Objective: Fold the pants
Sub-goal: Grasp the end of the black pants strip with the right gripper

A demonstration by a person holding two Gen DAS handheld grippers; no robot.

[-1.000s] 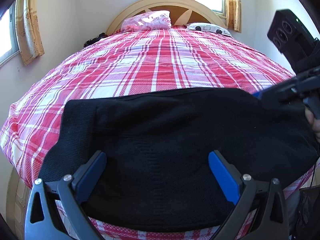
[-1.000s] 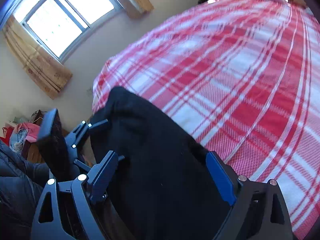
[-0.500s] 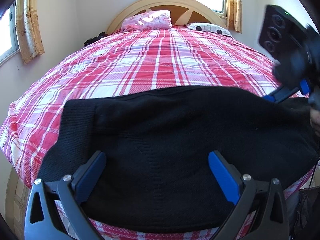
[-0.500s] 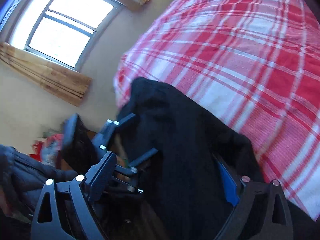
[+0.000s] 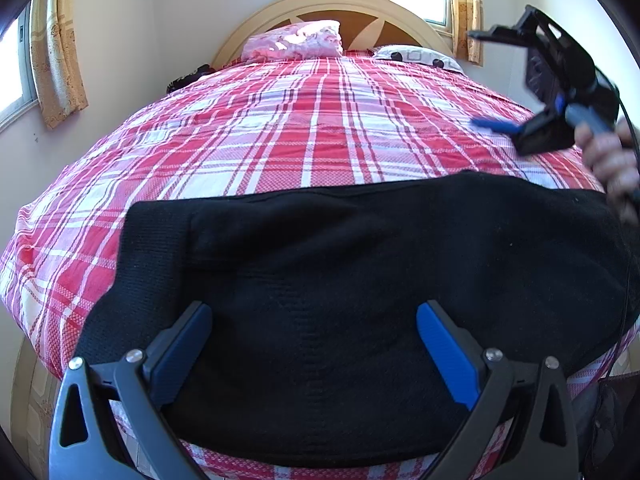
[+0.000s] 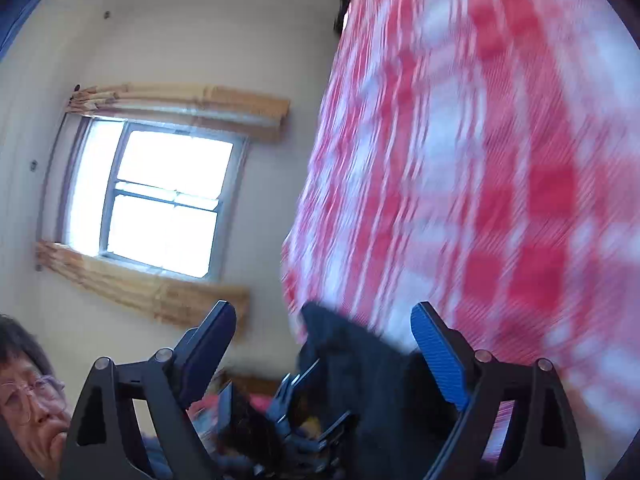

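Note:
Black pants point(image 5: 360, 280) lie folded across the near edge of the bed. My left gripper point(image 5: 314, 336) hovers over their near half, open, its blue pads wide apart above the cloth. Off to the upper right is my right gripper point(image 5: 480, 78), held by a hand point(image 5: 608, 160) above the bedspread and clear of the pants. The right wrist view is blurred and rolled. There the right gripper point(image 6: 322, 328) has its jaws wide and closing with nothing gripped. The pants point(image 6: 360, 364) and the left gripper point(image 6: 304, 400) show beyond it.
A red and white plaid bedspread point(image 5: 320, 120) covers the bed, with a pink pillow point(image 5: 296, 40), a white pillow point(image 5: 416, 56) and a curved headboard point(image 5: 360, 4) at the far end. A dark item point(image 5: 188, 78) lies far left. A curtained window point(image 6: 160, 200) and a person point(image 6: 24, 400) are on the left.
My right gripper came off the right end of the pants, rose above the bedspread and rolled. The pants' right end now lies flat. The left gripper stayed put.

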